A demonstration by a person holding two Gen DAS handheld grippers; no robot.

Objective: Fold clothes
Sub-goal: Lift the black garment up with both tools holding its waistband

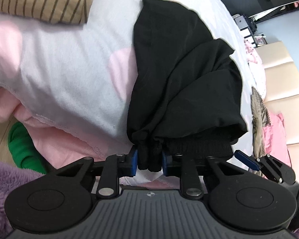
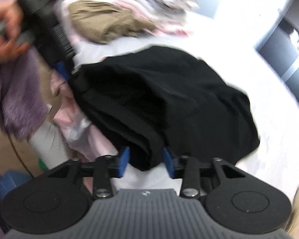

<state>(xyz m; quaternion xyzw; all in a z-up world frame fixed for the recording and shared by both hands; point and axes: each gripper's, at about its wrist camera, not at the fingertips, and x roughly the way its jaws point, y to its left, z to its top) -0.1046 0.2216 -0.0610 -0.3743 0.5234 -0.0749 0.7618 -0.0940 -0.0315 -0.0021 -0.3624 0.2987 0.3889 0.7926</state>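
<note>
A black garment point(image 1: 181, 83) lies crumpled on the white and pink bed cover point(image 1: 69, 69). My left gripper point(image 1: 149, 162) is shut on a bunched near edge of it, and the cloth fills the gap between the blue pads. In the right wrist view the same black garment point(image 2: 169, 99) is blurred. My right gripper point(image 2: 146, 162) stands open, with a fold of the garment lying loosely between its pads. One blue finger point(image 1: 247, 160) of the right gripper shows beside the garment's ribbed hem. The left gripper point(image 2: 63, 71), held by a hand point(image 2: 6, 25), meets the garment's far left corner.
A tan striped garment point(image 1: 39, 2) lies at the back of the bed, also seen as a tan heap point(image 2: 109, 23). A purple fluffy garment point(image 2: 20, 99) hangs at the left. A green item point(image 1: 20, 149) lies on the floor. Beige padded panels point(image 1: 283, 75) stand at the right.
</note>
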